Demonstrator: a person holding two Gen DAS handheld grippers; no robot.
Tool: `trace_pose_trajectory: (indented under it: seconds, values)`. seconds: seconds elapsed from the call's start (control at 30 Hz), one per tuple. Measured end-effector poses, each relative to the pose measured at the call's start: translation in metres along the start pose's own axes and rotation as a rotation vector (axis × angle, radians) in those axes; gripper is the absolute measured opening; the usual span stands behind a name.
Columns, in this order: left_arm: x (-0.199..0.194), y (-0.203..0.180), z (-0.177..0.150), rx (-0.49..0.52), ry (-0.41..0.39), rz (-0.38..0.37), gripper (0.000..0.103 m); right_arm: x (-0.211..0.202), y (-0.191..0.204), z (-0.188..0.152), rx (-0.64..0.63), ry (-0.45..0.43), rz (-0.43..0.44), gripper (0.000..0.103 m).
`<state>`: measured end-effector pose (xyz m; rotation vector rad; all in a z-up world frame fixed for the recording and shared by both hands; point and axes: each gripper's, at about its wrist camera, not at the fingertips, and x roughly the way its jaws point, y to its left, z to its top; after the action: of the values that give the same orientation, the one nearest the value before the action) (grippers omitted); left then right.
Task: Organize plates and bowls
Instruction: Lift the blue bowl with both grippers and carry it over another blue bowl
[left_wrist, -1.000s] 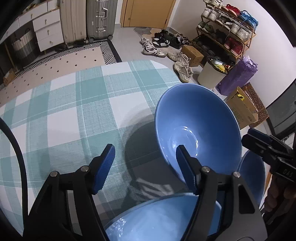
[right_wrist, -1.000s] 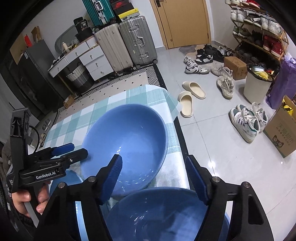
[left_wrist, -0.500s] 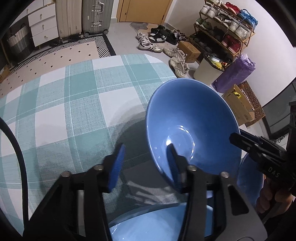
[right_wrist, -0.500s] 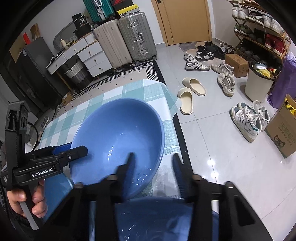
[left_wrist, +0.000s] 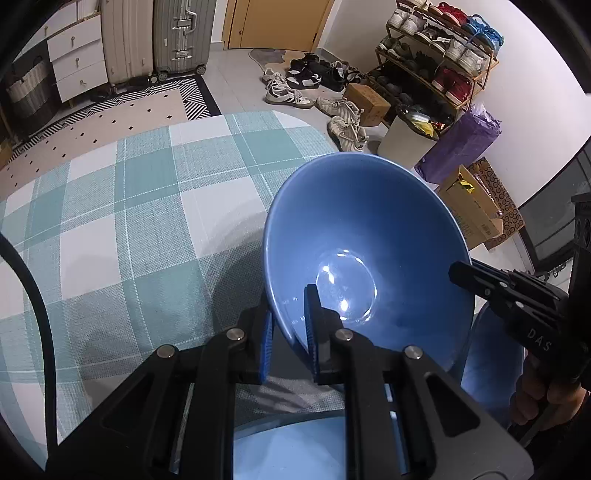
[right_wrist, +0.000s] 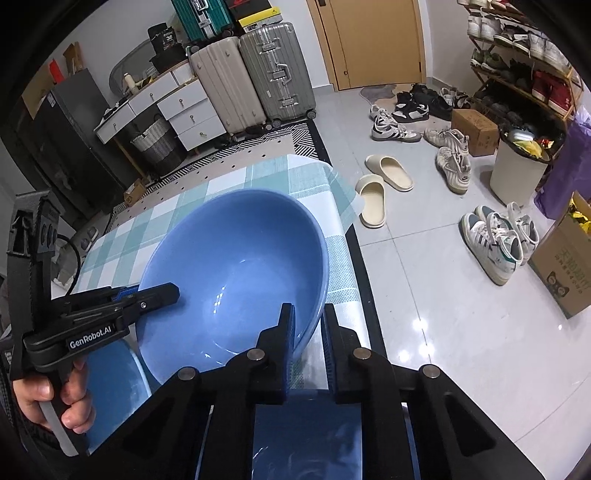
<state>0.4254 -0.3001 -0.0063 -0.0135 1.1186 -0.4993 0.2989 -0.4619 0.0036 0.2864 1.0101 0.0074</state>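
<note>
Left tongs (left_wrist: 288, 334) pinch the glossy blue ceramic bowl (left_wrist: 365, 254) by its rim, right tongs (right_wrist: 308, 341) nipping the opposite edge, the bowl tilted above the woven teal-checked desk (left_wrist: 129, 221). Only the right view shows cream rubber slippers (right_wrist: 384, 188) on the floor.

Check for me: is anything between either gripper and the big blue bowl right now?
Nothing visible. The left gripper is shut on the near rim of the big blue bowl, and the right gripper is shut on the opposite rim, one finger inside and one outside. Other blue dishes lie nearer the cameras, not between.
</note>
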Motion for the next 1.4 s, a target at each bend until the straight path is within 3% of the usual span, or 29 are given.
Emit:
trace_pose_trajectory:
  seconds: [0.63, 1.4]
  values:
    - [-0.051, -0.010, -0.005, 0.002, -0.097, -0.020, 0.012, -0.038, 0.013, 0.000, -0.030, -0.073, -0.006, 0.014]
    - [-0.163, -0.050, -0.039, 0.034, -0.209, -0.003, 0.012, -0.135, 0.047, -0.020, -0.085, -0.191, -0.001, 0.014]
